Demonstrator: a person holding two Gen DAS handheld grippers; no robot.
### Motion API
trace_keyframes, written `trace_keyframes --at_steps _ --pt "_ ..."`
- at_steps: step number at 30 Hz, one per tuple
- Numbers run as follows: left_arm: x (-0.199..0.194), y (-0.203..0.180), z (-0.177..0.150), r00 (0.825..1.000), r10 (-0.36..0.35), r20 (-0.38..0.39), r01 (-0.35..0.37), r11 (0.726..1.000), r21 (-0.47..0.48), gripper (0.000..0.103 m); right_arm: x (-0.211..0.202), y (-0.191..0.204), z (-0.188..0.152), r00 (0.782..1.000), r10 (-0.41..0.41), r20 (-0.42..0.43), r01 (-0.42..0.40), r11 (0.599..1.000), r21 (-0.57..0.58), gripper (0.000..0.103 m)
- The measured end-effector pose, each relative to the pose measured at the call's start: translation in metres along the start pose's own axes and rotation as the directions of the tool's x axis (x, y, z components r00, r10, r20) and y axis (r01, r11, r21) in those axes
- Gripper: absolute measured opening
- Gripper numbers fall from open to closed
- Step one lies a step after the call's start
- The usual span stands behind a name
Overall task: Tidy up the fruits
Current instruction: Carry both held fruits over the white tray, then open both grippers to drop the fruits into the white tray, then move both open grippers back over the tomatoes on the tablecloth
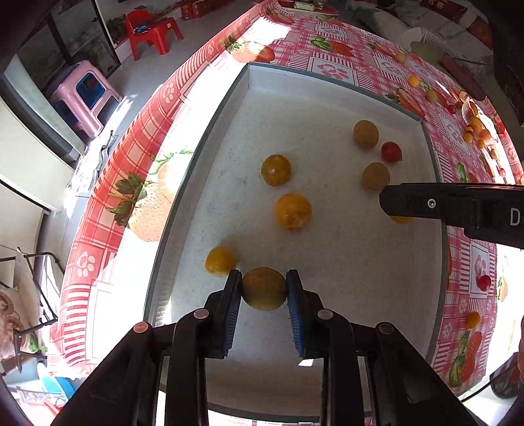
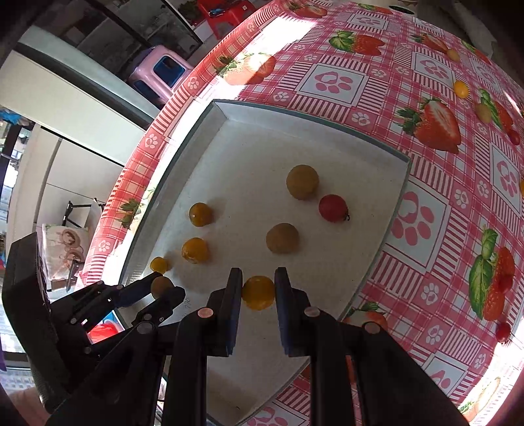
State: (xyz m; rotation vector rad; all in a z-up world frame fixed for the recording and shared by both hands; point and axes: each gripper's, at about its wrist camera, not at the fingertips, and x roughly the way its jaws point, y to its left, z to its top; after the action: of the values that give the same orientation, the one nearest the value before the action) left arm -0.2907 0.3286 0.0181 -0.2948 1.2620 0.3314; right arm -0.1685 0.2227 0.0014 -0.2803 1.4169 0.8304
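Note:
A white tray (image 1: pixel 327 98) sits on the strawberry tablecloth and holds several yellow fruits and one red cherry tomato (image 1: pixel 391 151). My left gripper (image 1: pixel 264 288) is shut on a dull yellow fruit (image 1: pixel 264 289) just above the tray's near part. It also shows in the right wrist view (image 2: pixel 162 288) at the left. My right gripper (image 2: pixel 258 286) has its pads on both sides of a bright yellow fruit (image 2: pixel 258 292) low over the tray. Its finger (image 1: pixel 425 203) reaches in from the right in the left wrist view.
More small yellow and red fruits (image 1: pixel 413 81) lie loose on the tablecloth to the right, with a pile (image 1: pixel 475 126) at the far right. The table edge runs along the left; a pink stool (image 1: pixel 83 95) and a red chair (image 1: pixel 150 29) stand on the floor beyond.

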Motion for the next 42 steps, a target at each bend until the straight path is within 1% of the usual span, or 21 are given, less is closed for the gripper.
trace_keyframes --at_steps 6,12,18,19,20,21,22,23,24,25,26,27,28,30,32,35,39,42 --pt "0.005 0.000 -0.004 1.000 0.009 0.000 -0.009 1.000 0.012 0.029 0.020 0.011 0.005 1.000 -0.002 -0.027 0.001 1.000 -0.026 0.022" --pt "0.006 -0.003 -0.003 1.000 0.026 0.003 -0.026 0.999 0.026 0.030 0.037 0.008 0.008 0.998 -0.027 -0.061 0.026 0.999 -0.024 0.022" --pt "0.008 -0.009 0.001 0.999 0.036 -0.006 -0.036 0.999 0.036 0.030 0.041 0.010 0.010 0.998 -0.034 -0.057 0.032 0.998 -0.048 0.023" --pt "0.008 -0.009 0.002 0.999 0.038 -0.008 -0.037 0.998 0.041 0.030 0.041 0.010 0.011 0.998 -0.025 -0.058 0.022 0.999 -0.043 0.025" --pt "0.008 -0.010 0.002 0.999 0.041 -0.010 -0.041 0.998 0.046 0.033 0.041 0.009 0.012 0.998 -0.015 -0.060 0.013 0.999 -0.037 0.026" --pt "0.007 -0.010 0.002 0.999 0.048 -0.010 -0.047 0.998 0.050 0.055 0.041 0.010 0.013 0.998 -0.011 -0.061 0.009 0.999 -0.034 0.030" --pt "0.006 -0.010 0.003 0.998 0.060 0.002 -0.060 0.997 0.052 0.066 0.039 0.009 0.013 0.998 -0.010 -0.059 0.008 0.999 -0.032 0.037" --pt "0.002 -0.010 0.002 0.997 0.072 0.029 -0.073 0.996 0.053 0.073 0.037 0.007 0.013 0.998 -0.008 -0.057 0.006 1.000 -0.030 0.041" --pt "-0.001 -0.010 0.003 0.997 0.072 0.042 -0.074 0.995 0.060 0.073 0.033 0.006 0.016 0.999 -0.002 -0.054 0.001 1.000 -0.025 0.052" --pt "-0.001 -0.011 0.004 0.997 0.072 0.037 -0.074 0.995 0.068 0.073 0.030 0.005 0.017 0.999 0.005 -0.048 -0.006 1.000 -0.018 0.058" --pt "0.000 -0.012 0.005 0.997 0.077 0.028 -0.079 0.994 0.074 0.073 0.027 0.003 0.017 0.999 0.012 -0.039 -0.013 1.000 -0.011 0.059" --pt "0.001 -0.013 0.005 0.996 0.084 0.023 -0.085 0.993 0.079 0.073 0.023 0.002 0.017 0.999 0.020 -0.032 -0.020 1.000 -0.002 0.062" --pt "0.001 -0.013 0.006 0.996 0.085 0.020 -0.086 0.993 0.087 0.073 0.018 0.000 0.017 0.999 0.031 -0.024 -0.031 0.999 0.010 0.068" --pt "-0.002 -0.016 0.007 0.996 0.088 0.020 -0.090 0.991 0.100 0.073 0.007 -0.005 0.017 0.998 0.062 -0.003 -0.061 0.998 0.033 0.073" --pt "-0.006 -0.020 0.008 0.996 0.083 0.026 -0.086 0.990 0.115 0.073 -0.008 -0.011 0.017 0.997 0.075 0.026 -0.076 0.996 0.048 0.075" --pt "-0.013 -0.030 0.012 0.996 0.075 0.041 -0.080 0.986 0.148 0.073 -0.031 -0.022 0.013 0.995 0.073 0.072 -0.078 0.994 0.074 0.078" --pt "-0.022 -0.052 0.017 0.997 0.054 0.064 -0.066 0.978 0.199 0.073 -0.054 -0.050 0.002 0.993 0.038 0.108 -0.053 0.989 0.141 0.078" --pt "-0.029 -0.070 0.022 0.996 0.025 0.081 -0.044 0.971 0.236 0.073 -0.064 -0.075 -0.007 0.993 0.004 0.120 -0.029 0.978 0.205 0.078"
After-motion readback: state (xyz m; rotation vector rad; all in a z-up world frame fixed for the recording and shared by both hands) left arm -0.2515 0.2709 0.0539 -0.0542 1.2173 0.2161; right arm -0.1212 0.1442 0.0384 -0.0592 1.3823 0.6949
